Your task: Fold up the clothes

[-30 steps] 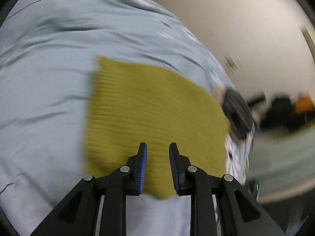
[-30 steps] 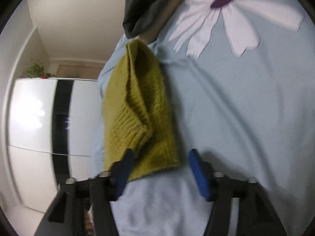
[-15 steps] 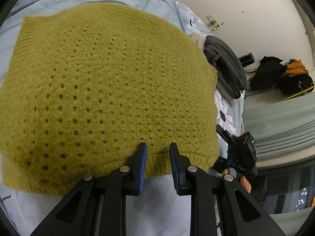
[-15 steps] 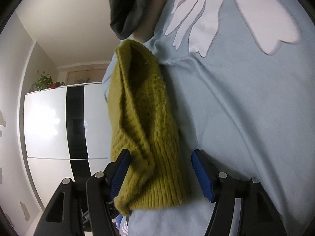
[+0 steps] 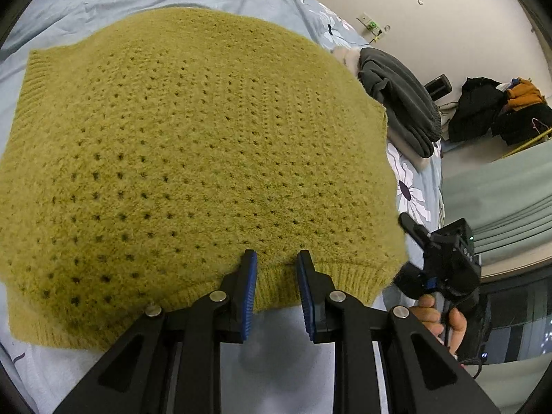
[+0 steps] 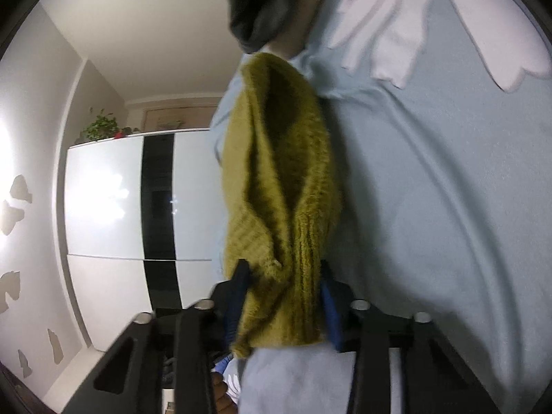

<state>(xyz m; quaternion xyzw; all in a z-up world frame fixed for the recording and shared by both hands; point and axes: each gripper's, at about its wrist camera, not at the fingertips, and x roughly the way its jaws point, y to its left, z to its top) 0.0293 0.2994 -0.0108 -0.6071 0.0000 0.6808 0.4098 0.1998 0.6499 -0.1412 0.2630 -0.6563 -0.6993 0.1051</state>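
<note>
A mustard-yellow knit sweater (image 5: pixel 193 158) lies folded on the light blue bed sheet (image 5: pixel 283 355) and fills most of the left wrist view. My left gripper (image 5: pixel 276 258) hangs over its near ribbed hem, pads a narrow gap apart with nothing pinched between them. In the right wrist view the sweater's (image 6: pixel 283 179) end rises as a thick fold. My right gripper (image 6: pixel 284 272) is closing on that fold's ribbed edge, and the knit fills the space between both pads. The hand (image 5: pixel 433 312) that carries the right gripper shows by the sweater's right corner.
Dark grey folded clothes (image 5: pixel 400 96) lie further along the bed, beyond the sweater. The sheet (image 6: pixel 448 207) carries large white flower prints (image 6: pixel 414 24). A white wardrobe with a black stripe (image 6: pixel 103 200) stands past the bed edge. Black bags (image 5: pixel 483 110) sit by the wall.
The left gripper came down close over the sweater, which now fills its view. The right jaws moved onto the sweater's end and narrowed from wide apart to pressing the knit.
</note>
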